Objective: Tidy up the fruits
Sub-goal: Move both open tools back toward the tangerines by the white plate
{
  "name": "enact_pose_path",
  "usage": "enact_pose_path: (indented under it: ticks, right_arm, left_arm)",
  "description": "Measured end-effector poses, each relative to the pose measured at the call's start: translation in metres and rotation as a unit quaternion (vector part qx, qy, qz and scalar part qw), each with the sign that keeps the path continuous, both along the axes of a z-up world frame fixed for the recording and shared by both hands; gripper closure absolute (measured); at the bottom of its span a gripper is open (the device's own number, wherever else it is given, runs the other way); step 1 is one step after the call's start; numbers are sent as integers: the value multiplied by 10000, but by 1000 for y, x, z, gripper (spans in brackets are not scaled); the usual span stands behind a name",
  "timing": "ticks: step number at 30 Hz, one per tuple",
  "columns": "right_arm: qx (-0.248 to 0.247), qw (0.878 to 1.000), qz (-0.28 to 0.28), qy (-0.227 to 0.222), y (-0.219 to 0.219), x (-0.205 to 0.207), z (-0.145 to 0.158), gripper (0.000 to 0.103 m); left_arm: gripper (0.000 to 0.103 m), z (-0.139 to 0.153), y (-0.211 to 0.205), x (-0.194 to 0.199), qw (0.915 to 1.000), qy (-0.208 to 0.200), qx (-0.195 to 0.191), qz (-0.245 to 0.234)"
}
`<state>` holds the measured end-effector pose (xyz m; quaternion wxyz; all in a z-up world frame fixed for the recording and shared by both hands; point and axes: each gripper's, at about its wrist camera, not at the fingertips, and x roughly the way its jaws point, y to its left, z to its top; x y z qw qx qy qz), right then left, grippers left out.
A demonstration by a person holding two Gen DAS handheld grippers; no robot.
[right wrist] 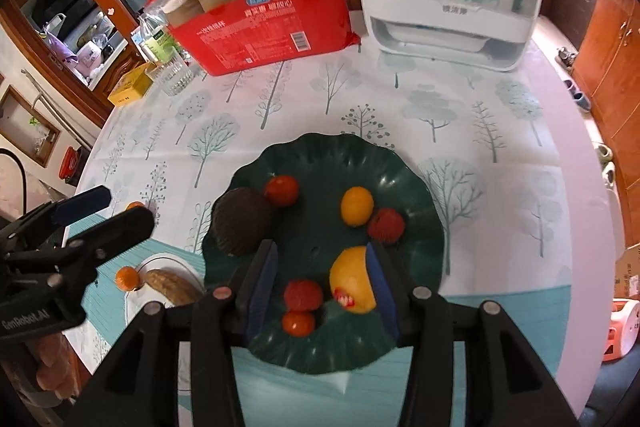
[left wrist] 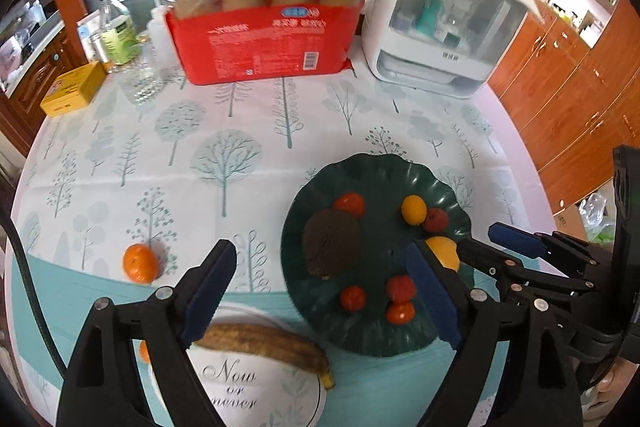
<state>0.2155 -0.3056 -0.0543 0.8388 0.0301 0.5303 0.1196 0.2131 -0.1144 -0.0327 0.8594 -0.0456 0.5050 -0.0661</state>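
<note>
Both grippers hang above the tablecloth [left wrist: 280, 155], angled down at the fruit. The left gripper [left wrist: 320, 291] has its fingers [left wrist: 212, 291] spread wide with nothing between the pads; they touch no fruit. Past its left finger lies the banana [left wrist: 264, 345] on a white printed circle of the cloth, and farther left a tangerine [left wrist: 140, 263] sits alone on the cloth, well apart from the plate [left wrist: 360, 339].

The right gripper [right wrist: 322, 291] has its fingers [right wrist: 262, 291] partly apart, nothing clamped. Seen between them, lying on the green plate [right wrist: 424, 195], are a red lychee [right wrist: 303, 295], a cherry tomato [right wrist: 298, 323] touching it just below, and the yellow fruit [right wrist: 352, 279], whose right side is hidden behind the right pad; whether that pad touches it cannot be told.

Also on the plate: a dark brown ridged fruit [right wrist: 242, 221] at the left, a tomato [right wrist: 282, 190] beside it, a small yellow fruit [right wrist: 357, 205] and another lychee [right wrist: 386, 224] touching it. A second tangerine [right wrist: 128, 279] lies just beside the banana's end
</note>
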Motion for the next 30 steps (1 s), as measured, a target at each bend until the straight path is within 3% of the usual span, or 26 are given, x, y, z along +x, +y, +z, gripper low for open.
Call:
enact_pose_path:
  ticks: [8, 17, 30]
  right_arm:
    - [56, 9993, -262, -276, 10, -38, 28, 47]
    - [67, 9987, -58, -505, 55, -73, 43, 47]
    - [8, 9982, 457, -379, 158, -106, 23, 47]
  left_arm:
    - [15, 28, 42, -53, 9992, -255, -103, 287]
    - [15, 39, 100, -106, 9976, -409, 116, 544]
    - [15, 35, 187, -127, 9959, -421, 400, 697]
